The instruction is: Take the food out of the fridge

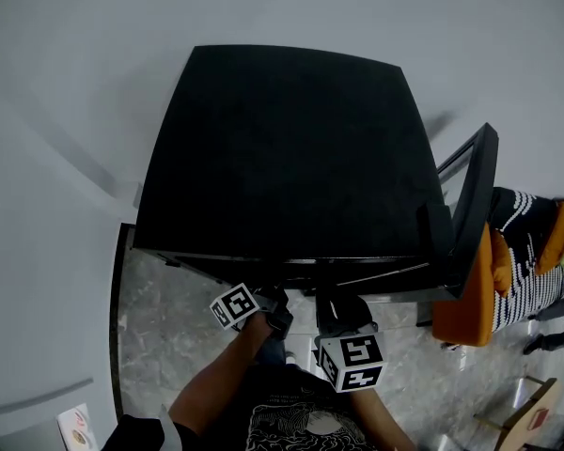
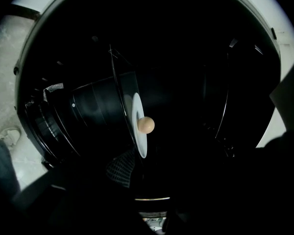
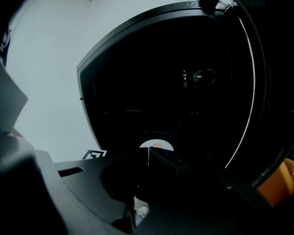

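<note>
The black fridge stands below me with its door swung open to the right. Inside, a white plate carries a small round beige food item; in the left gripper view the scene appears rolled on its side. The right gripper view shows the same plate deep in the dark interior. My left gripper is at the fridge opening, open, with nothing between its jaws, a short way from the plate. My right gripper hovers beside it, its jaws together and empty.
An orange chair with a striped cloth stands right behind the open door. Marble floor lies left of the fridge front. Dark shelves fill the fridge interior. A wooden stool stands at the bottom right.
</note>
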The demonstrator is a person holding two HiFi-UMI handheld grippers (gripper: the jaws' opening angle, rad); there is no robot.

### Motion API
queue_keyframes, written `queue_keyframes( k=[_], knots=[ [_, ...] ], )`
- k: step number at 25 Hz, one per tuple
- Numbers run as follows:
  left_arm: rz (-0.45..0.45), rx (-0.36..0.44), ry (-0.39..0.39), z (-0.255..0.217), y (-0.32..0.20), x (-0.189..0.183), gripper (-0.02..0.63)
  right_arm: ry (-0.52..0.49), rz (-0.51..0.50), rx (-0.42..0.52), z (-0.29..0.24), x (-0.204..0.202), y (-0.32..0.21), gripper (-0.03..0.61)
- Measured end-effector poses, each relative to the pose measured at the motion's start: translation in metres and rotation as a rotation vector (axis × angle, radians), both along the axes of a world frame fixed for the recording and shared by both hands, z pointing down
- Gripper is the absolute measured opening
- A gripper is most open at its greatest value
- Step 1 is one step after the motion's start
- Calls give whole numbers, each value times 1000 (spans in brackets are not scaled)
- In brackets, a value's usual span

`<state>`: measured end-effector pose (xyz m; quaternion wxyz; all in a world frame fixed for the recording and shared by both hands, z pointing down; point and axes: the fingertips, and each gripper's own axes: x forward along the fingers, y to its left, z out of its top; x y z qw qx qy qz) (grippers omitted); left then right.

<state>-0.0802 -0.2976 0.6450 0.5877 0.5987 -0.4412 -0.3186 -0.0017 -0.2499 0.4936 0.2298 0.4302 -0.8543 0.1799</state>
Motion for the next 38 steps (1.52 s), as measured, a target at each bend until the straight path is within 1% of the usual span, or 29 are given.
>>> queue_keyframes(
  k=[8,15,16,17,18,22,29,38],
  knots=[
    [-1,-20,31,10,-14,-2,121,3,9,-2,4,-1,-14,23],
    [5,-36,60,16,-21,-2,116,18,23,-25,10,2,-19,23],
    [5,-35,65,16,-21,-2,90,19,25,-25,10,2,-19,23],
    [4,-36,69,16,-22,-2,47,18,26,-26,10,2,-20,23],
    [3,-40,76,16,-22,-2,35,16,26,-25,10,1,-21,22],
    [8,-48,106,16,-23,-3,26,13,23,-21,9,1,-21,22],
    [20,-50,91,11,-7,1,23,5,18,-18,6,4,-11,21],
    [-19,-16,79,-10,24,0,23,-21,-16,13,-5,7,14,22]
  ],
)
